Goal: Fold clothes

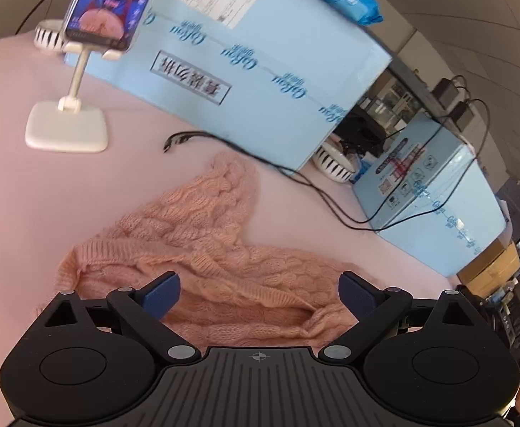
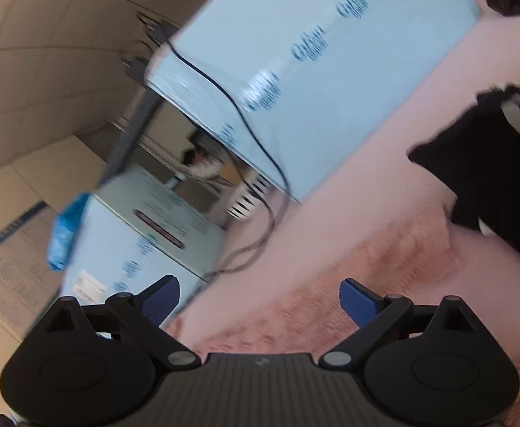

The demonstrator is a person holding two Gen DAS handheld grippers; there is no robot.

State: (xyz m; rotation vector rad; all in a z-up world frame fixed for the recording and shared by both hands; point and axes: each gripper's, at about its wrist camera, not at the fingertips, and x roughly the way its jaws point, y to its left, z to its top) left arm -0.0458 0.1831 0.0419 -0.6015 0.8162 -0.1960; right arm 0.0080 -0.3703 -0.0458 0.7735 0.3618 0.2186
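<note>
A peach cable-knit sweater [image 1: 224, 249] lies crumpled on the pink tabletop [image 1: 28, 195], one sleeve reaching away toward the blue boxes. My left gripper [image 1: 259, 295] is open and empty, its blue pads hovering just above the near part of the sweater. In the right wrist view, which is motion-blurred, my right gripper [image 2: 259, 300] is open and empty over another part of the sweater [image 2: 384, 267].
Large light-blue cartons [image 1: 260, 71] [image 2: 313, 71] stand along the table's far side. A phone on a white stand [image 1: 67, 121] is at the left. Black cables [image 1: 331, 199] trail over the table. A black garment [image 2: 491, 178] lies to the right. Striped bowls [image 1: 334, 167] sit by the boxes.
</note>
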